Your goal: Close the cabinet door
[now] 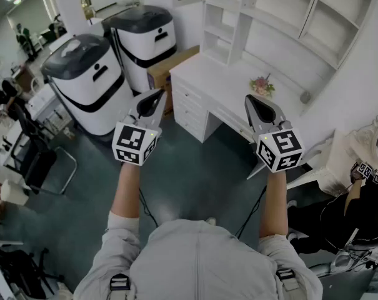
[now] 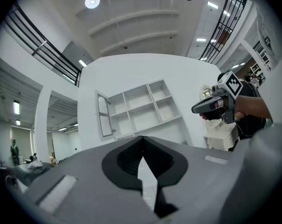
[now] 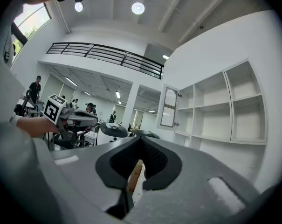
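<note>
Cabinet door [image 2: 103,115] swung open at left end of shelves [image 2: 143,107], above bench [image 1: 238,86]. Left tongs [image 1: 156,95] and right tongs [image 1: 252,102] pinched together, empty, well short. Risk: too hard a shove, slam and rebound.

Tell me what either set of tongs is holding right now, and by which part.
Nothing. The left tongs and right tongs are both shut and empty in mid-air; the open cabinet door is untouched.

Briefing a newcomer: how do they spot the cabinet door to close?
Above the white desk rises a white shelf unit. At its left end is the cabinet door, the only hinged panel, swung open beside doorless compartments.
</note>
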A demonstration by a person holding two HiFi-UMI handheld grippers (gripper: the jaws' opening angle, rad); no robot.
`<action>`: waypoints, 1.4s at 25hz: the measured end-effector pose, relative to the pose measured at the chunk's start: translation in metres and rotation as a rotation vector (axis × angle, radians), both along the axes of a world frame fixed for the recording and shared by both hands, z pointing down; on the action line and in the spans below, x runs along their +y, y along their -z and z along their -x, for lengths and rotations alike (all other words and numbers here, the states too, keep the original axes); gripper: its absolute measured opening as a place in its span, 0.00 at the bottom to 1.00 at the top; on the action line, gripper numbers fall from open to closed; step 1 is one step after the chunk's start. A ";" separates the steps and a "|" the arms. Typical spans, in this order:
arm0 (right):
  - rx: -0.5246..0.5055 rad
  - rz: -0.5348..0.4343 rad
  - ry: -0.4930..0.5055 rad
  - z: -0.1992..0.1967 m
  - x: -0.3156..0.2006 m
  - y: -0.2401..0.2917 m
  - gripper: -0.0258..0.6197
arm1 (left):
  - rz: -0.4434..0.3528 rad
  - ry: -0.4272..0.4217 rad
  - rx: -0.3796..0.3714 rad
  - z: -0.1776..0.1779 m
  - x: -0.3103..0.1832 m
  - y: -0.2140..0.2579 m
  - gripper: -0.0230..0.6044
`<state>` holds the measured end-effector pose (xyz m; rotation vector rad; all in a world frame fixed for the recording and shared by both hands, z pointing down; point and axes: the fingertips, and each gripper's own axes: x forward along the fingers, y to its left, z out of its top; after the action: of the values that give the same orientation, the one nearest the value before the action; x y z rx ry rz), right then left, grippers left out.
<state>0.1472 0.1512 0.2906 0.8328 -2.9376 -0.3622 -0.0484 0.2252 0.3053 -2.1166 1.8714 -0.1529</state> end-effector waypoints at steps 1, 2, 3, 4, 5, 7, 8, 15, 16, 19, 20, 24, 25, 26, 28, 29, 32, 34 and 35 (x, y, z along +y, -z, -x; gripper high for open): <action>0.001 0.000 -0.002 0.001 0.000 0.000 0.04 | -0.002 -0.001 -0.001 0.001 0.000 0.001 0.06; 0.002 0.000 -0.004 0.002 0.000 0.000 0.04 | -0.003 -0.002 -0.001 0.003 0.001 0.002 0.07; 0.002 0.001 -0.005 0.003 0.000 -0.001 0.04 | -0.004 -0.002 -0.001 0.004 0.001 0.002 0.07; 0.002 0.002 -0.005 0.005 -0.001 -0.001 0.04 | -0.004 -0.002 -0.001 0.006 0.001 0.002 0.06; 0.000 0.004 -0.004 0.007 -0.001 -0.002 0.04 | -0.004 -0.002 0.000 0.008 0.001 0.002 0.06; -0.003 0.014 0.000 0.011 -0.002 -0.003 0.04 | -0.002 -0.004 0.000 0.012 -0.001 0.000 0.06; -0.005 0.020 0.002 0.013 -0.003 -0.004 0.04 | -0.001 -0.005 0.001 0.014 -0.001 -0.001 0.06; 0.001 0.036 -0.033 0.031 -0.008 -0.014 0.04 | 0.017 -0.013 0.009 0.041 -0.004 -0.012 0.06; 0.002 0.038 -0.039 0.034 -0.008 -0.016 0.04 | 0.023 -0.014 0.010 0.045 -0.004 -0.015 0.06; 0.008 0.042 -0.050 0.042 -0.010 -0.020 0.04 | 0.033 -0.019 0.003 0.055 -0.008 -0.019 0.06; 0.010 0.040 -0.053 0.045 -0.012 -0.021 0.04 | 0.032 -0.020 0.000 0.059 -0.010 -0.018 0.07; 0.004 0.026 -0.059 0.057 -0.028 -0.015 0.04 | 0.026 -0.020 -0.006 0.073 -0.027 -0.014 0.06; 0.000 0.026 -0.059 0.060 -0.034 -0.015 0.04 | 0.029 -0.020 -0.005 0.076 -0.033 -0.015 0.06; -0.002 0.027 -0.057 0.064 -0.040 -0.015 0.04 | 0.033 -0.020 -0.003 0.079 -0.039 -0.016 0.06; -0.005 0.026 -0.049 0.074 -0.053 -0.015 0.04 | 0.043 -0.016 -0.001 0.086 -0.053 -0.019 0.06; -0.006 0.024 -0.043 0.078 -0.062 -0.015 0.04 | 0.047 -0.013 -0.001 0.089 -0.061 -0.020 0.06; -0.007 0.014 -0.020 0.091 -0.092 -0.016 0.04 | 0.050 -0.002 0.000 0.098 -0.091 -0.021 0.06; -0.009 0.012 -0.010 0.097 -0.116 -0.017 0.04 | 0.054 0.003 0.008 0.104 -0.114 -0.021 0.06; -0.013 0.013 -0.006 0.100 -0.129 -0.017 0.04 | 0.055 0.007 0.011 0.106 -0.126 -0.020 0.06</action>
<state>0.0472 0.0223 0.3072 0.8446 -2.9453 -0.3387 -0.1548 0.0995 0.3255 -2.1516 1.9014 -0.1976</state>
